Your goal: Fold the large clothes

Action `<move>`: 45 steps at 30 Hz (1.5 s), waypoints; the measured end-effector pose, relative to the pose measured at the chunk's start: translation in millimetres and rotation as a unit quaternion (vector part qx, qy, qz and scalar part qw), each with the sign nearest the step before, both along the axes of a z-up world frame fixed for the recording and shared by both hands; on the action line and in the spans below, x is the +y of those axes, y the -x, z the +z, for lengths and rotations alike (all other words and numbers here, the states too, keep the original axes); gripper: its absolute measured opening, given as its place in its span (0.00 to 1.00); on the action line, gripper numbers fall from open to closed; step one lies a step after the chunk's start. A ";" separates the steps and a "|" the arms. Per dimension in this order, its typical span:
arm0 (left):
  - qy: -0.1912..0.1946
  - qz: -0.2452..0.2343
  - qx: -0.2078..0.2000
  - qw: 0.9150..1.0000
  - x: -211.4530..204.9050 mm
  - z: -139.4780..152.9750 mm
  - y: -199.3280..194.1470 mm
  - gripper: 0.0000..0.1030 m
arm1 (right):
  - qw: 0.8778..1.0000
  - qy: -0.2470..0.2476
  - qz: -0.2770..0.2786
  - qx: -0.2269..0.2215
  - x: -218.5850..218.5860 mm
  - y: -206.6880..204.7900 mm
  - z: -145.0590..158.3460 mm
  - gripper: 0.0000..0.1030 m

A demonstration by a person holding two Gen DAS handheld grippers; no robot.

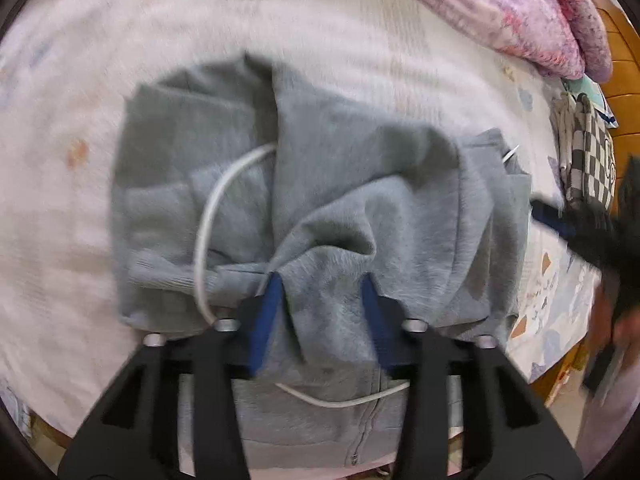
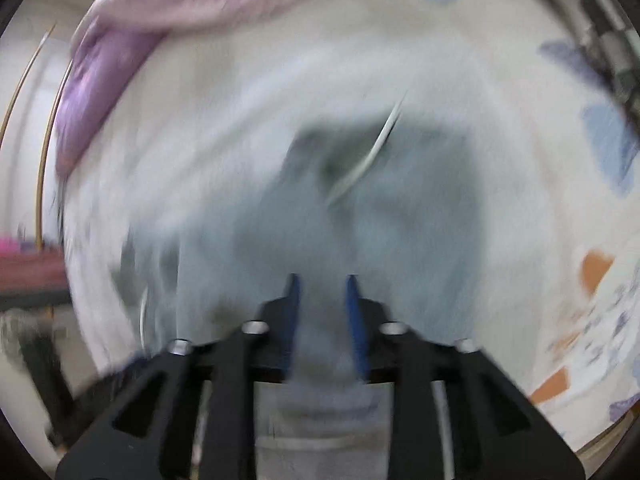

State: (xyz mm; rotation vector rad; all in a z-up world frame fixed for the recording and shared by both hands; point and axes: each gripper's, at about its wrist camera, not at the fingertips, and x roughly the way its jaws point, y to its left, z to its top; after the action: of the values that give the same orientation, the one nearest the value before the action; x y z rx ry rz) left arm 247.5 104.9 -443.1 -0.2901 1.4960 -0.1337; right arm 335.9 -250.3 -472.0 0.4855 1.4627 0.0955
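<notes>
A grey zip-up hoodie (image 1: 360, 184) with a white drawstring (image 1: 208, 216) lies bunched on the bed. In the left wrist view my left gripper (image 1: 320, 284) points down over its near part. The blue pads (image 1: 268, 312) stand apart, with a loose ridge of grey fabric in the gap. The right wrist view is badly blurred. There my right gripper (image 2: 323, 282) hangs over the same hoodie (image 2: 380, 216), jaws a little apart and grey cloth showing between them. A drawstring end (image 2: 380, 144) lies beyond it. At the right edge of the left wrist view a dark blur is the right gripper (image 1: 600, 232).
The bed sheet (image 1: 80, 184) is pale with small printed patches. A pink and purple quilt (image 1: 520, 12) is heaped at the far side. Checkered cloth (image 1: 588, 164) lies at the right, by a wooden headboard (image 1: 624, 68). The bed's near edge runs just below the hoodie.
</notes>
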 end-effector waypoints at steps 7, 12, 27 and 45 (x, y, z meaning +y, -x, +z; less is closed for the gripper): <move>-0.005 0.026 0.009 1.000 18.8 0.0 7.3 0.44 | 0.997 0.050 -0.058 0.015 -20.1 -77.0 -40.0 0.27; -0.011 0.037 0.024 0.999 22.9 -9.5 6.7 0.44 | 0.997 0.069 -0.040 0.021 -4.9 -97.3 -63.9 0.05; -0.017 0.045 0.022 0.999 35.7 -5.2 13.3 0.50 | 0.990 0.043 -0.007 0.137 -12.6 34.0 -66.3 0.18; -0.050 0.036 0.053 0.997 128.9 -76.9 -121.0 0.81 | 0.987 0.113 0.079 0.081 -1.8 -100.9 -74.6 0.80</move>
State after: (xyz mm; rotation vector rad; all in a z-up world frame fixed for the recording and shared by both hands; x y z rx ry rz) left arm 368.5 233.8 -520.0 -0.2734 1.5904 0.0140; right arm 436.9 -252.1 -546.6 0.1954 1.6474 0.0159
